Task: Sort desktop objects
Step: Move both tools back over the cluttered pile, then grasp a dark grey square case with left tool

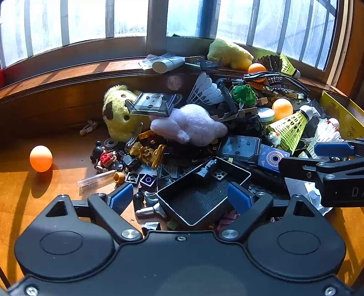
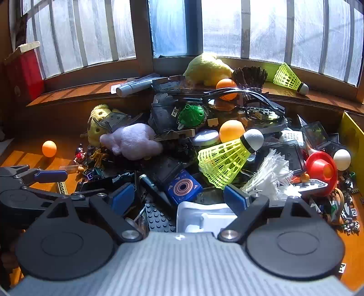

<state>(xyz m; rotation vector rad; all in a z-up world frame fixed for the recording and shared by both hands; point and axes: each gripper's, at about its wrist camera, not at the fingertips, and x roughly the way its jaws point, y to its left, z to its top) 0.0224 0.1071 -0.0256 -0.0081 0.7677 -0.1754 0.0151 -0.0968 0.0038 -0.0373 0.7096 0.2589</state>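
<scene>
A wooden desktop under a barred window is being shown, heaped with mixed toys and parts. Largest in the heap, a yellow plush is being seen at the far left, with a pale pink plush lying against it and a clear grey lid resting across both. An open black tray is being framed directly between the spread jaws of the left gripper; the blue pads are standing wide apart, and nothing is being gripped. The right gripper is likewise being held wide open and empty above a white tray, with a blue patterned box just beyond its tips. A yellow-green shuttlecock is lying just ahead of its right-hand pad, beside a white feather shuttlecock. An orange ball is resting alone, well apart at the left.
</scene>
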